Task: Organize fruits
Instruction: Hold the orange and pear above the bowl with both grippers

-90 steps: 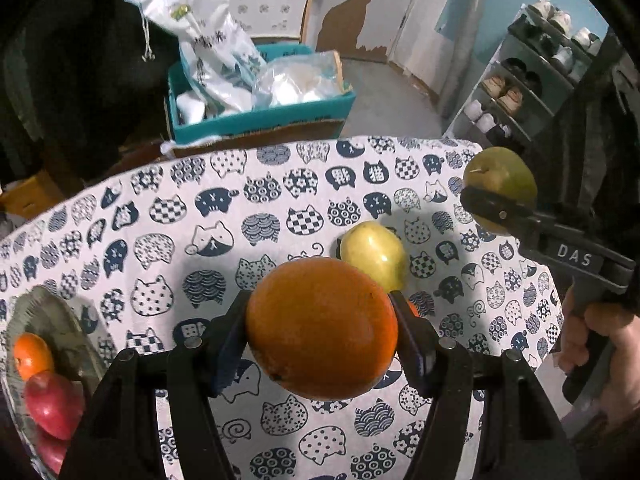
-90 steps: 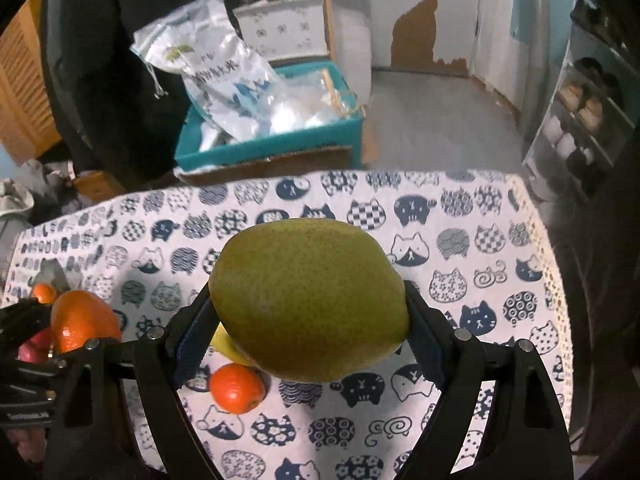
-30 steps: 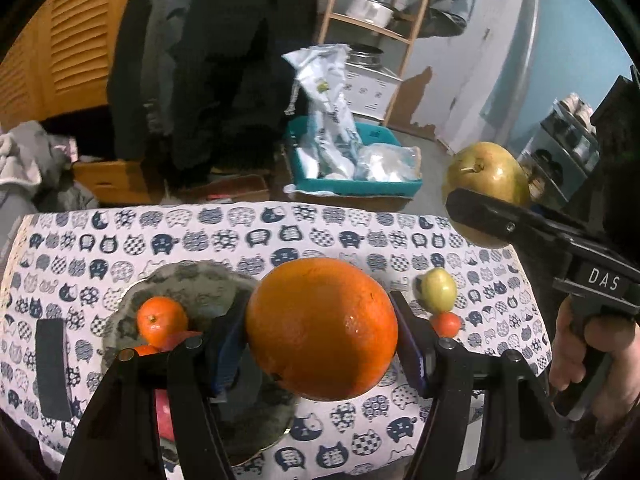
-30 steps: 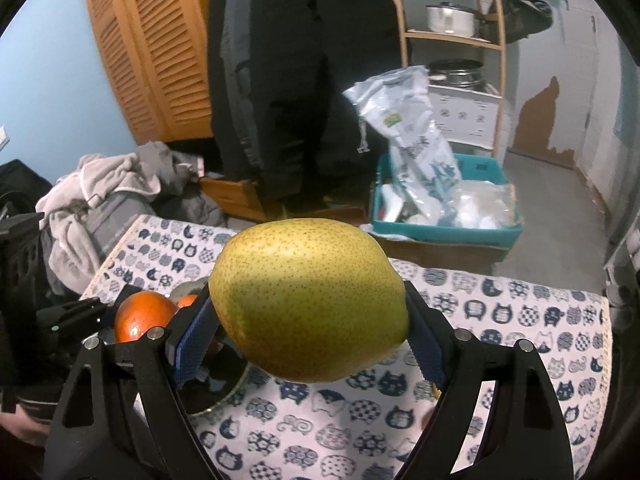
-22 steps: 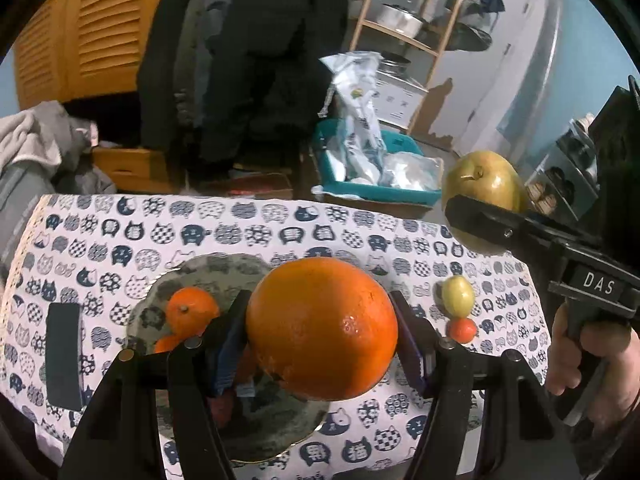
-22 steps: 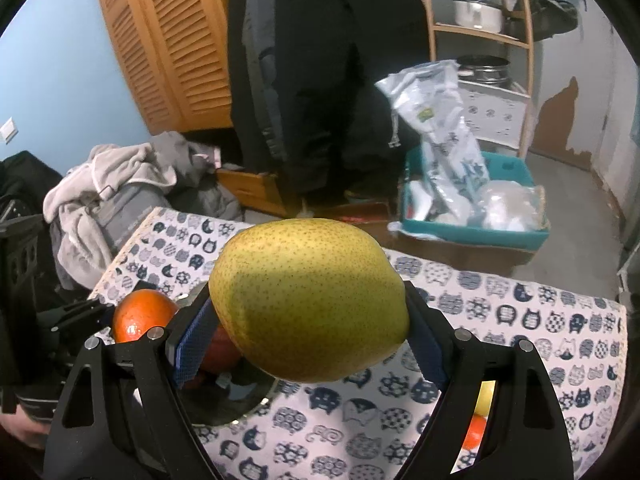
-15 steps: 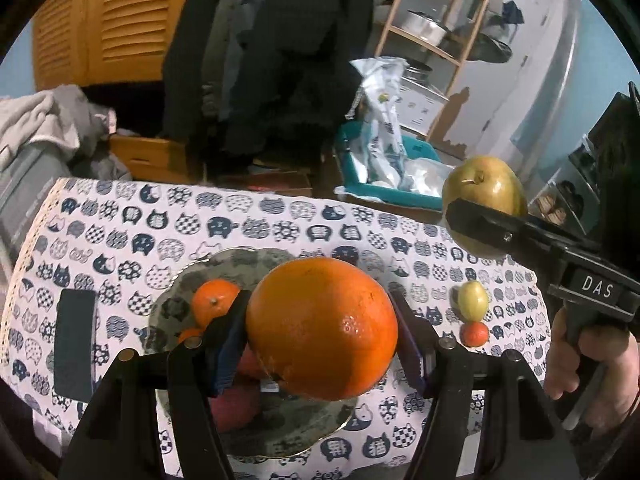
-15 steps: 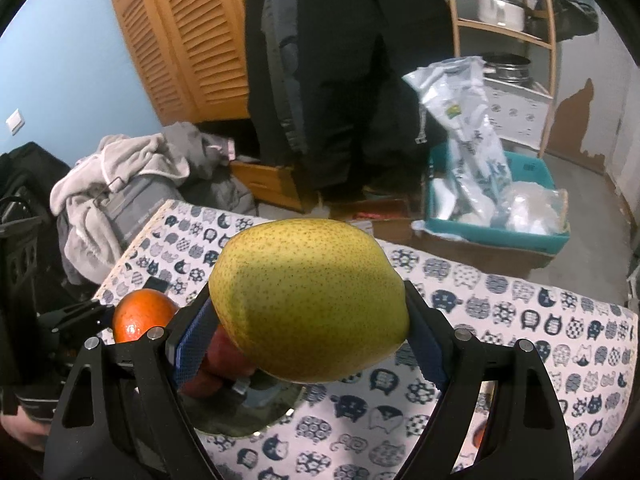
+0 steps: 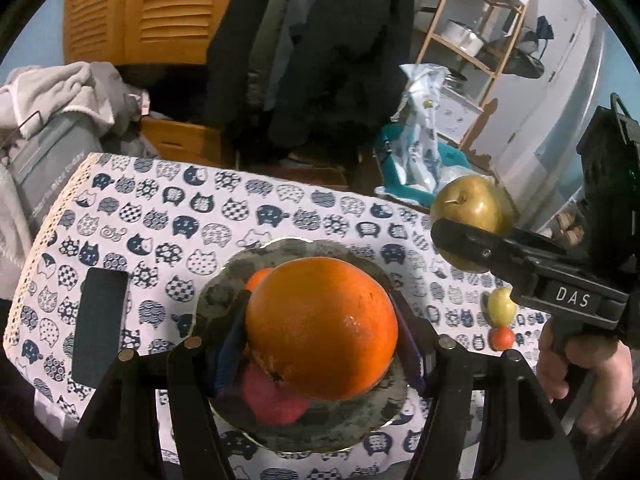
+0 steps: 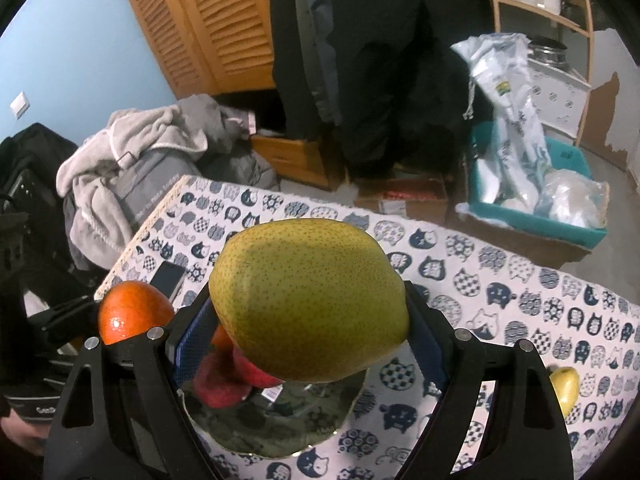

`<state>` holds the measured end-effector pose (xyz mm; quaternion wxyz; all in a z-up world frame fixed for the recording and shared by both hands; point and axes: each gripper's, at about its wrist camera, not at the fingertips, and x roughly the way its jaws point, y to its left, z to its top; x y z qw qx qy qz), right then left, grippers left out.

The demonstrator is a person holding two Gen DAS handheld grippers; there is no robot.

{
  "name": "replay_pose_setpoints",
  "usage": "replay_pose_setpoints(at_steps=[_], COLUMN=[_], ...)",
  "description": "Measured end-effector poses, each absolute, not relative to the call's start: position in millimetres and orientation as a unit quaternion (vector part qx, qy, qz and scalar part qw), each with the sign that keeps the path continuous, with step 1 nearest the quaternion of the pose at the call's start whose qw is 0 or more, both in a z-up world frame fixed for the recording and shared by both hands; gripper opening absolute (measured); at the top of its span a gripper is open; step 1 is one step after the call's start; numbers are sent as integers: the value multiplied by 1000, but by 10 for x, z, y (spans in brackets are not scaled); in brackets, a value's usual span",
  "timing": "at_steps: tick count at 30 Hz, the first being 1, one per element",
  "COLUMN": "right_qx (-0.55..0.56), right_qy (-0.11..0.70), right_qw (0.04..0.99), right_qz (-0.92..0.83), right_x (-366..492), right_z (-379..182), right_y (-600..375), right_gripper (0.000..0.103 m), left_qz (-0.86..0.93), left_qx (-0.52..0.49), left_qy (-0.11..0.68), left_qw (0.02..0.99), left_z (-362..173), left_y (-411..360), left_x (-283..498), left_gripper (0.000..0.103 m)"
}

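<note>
The left gripper is clamped on a big orange, which now hangs right over the dark plate; a second ago the plate sat off toward eight o'clock of the orange with only its near side tucked behind the fruit. The right gripper is clenched on a speckled green pear, and the plate has slid in under it too, where before it lay mostly at seven o'clock. Neither grip has changed.

On the plate, under the orange, lies a red fruit, and a small tangerine peeks out at eleven o'clock of the orange. From the right wrist view the red fruits show below the pear, the orange at nine o'clock.

Seen from the left wrist, the pear sits at two o'clock in the right gripper's black fingers, with a hand round the handle at four o'clock. Between that gripper and the plate, on the cat-print cloth, a small yellow-green fruit lies just beside a small red-orange one. A dark flat phone rests at nine o'clock, well apart from the plate.

Beyond the table: a teal bin stuffed with plastic bags at one o'clock, dark coats at twelve, louvred wooden doors, and a heap of grey clothing at ten.
</note>
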<state>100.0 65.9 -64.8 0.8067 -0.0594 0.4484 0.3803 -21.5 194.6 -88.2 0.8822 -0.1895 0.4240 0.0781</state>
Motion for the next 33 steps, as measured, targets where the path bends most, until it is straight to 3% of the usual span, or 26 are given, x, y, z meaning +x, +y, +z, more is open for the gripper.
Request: replay_pose_setpoints(at_steps=[11,33], right_qx=[-75,-84], right_qy=[487,552], right_qw=[783,747], right_qz=[380,362], right_x=[1052,1149], right_z=[-1094,-1782], right_y=[941,1006], right_gripper=[84,84], left_qz=[100,78], left_qx=[-204,-180], left_qy=[443,487], left_qw=[867,851], left_z=[-1119,-1445], left_y=[2153,1869], left_x=[-267,-194], left_gripper=[68,68])
